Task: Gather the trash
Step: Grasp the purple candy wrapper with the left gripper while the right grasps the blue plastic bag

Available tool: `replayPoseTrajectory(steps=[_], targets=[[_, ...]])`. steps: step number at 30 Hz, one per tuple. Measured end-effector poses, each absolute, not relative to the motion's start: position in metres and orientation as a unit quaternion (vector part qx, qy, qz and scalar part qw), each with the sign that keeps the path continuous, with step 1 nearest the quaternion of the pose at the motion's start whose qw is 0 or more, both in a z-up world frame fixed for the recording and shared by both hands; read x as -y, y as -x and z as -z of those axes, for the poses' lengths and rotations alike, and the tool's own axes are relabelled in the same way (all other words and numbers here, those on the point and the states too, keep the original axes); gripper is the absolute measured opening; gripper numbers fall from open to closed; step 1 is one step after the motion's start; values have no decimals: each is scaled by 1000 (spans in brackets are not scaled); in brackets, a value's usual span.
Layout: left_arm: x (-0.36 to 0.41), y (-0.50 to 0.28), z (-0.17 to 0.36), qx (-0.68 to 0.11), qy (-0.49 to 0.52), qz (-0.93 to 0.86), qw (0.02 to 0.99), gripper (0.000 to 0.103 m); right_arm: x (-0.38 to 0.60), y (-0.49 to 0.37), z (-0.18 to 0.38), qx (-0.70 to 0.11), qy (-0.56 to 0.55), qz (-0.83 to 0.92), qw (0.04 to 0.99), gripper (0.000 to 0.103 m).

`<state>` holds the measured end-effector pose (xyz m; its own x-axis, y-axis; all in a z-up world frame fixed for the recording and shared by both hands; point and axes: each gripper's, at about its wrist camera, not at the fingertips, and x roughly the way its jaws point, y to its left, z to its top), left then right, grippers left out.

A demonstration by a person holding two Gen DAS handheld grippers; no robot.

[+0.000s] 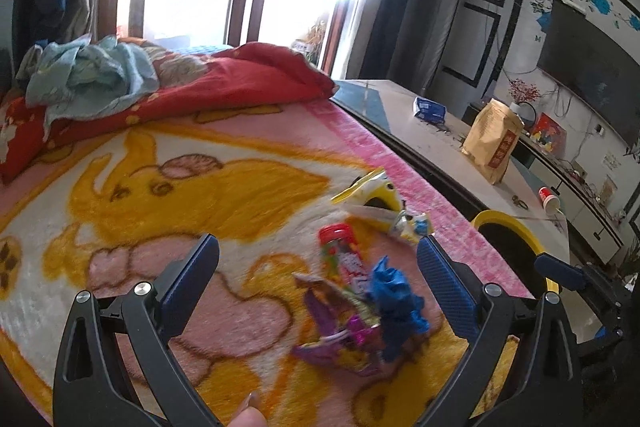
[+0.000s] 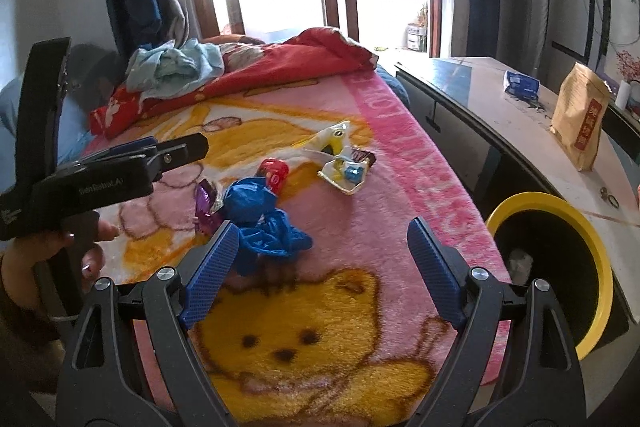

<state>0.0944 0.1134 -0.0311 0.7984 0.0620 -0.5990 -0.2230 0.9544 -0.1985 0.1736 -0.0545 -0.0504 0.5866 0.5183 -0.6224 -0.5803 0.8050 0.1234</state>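
Note:
Trash lies in a heap on the pink and yellow cartoon blanket (image 1: 208,187): a crumpled blue plastic bag (image 1: 396,303), a purple wrapper (image 1: 336,327), a red-capped candy tube (image 1: 344,251) and yellow-white wrappers (image 1: 376,195). My left gripper (image 1: 317,240) is open just over the heap, the pieces lying between its spread fingers, untouched. My right gripper (image 2: 323,225) is open too, its left pad beside the blue plastic bag (image 2: 264,223). A yellow-rimmed black bin (image 2: 600,267) stands at the bed's right edge. One finger (image 2: 176,153) of the left gripper shows in the right wrist view.
A red quilt (image 1: 240,83) and light blue clothes (image 1: 88,67) are piled at the bed's far end. To the right runs a low table (image 2: 540,131) with a brown paper bag (image 2: 580,123), a blue packet (image 2: 520,83) and a red cup (image 1: 550,199). A person's hand (image 2: 52,247) holds the left gripper.

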Motion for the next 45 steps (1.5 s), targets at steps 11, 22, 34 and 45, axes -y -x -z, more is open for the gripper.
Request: replayPoseTrajectory(steps=[11, 22, 34, 45], targets=[[-144, -84, 47, -331, 172, -80, 924, 96, 34, -176, 65, -349, 65, -328, 875, 78], [-145, -82, 63, -355, 181, -56, 916, 84, 19, -189, 83, -364, 84, -326, 868, 78], [-149, -91, 93, -393, 262, -4, 882, 53, 4, -200, 99, -382, 83, -353, 850, 71], [-141, -101, 104, -402, 289, 26, 869, 42, -3, -202, 115, -411, 81, -373, 828, 30]])
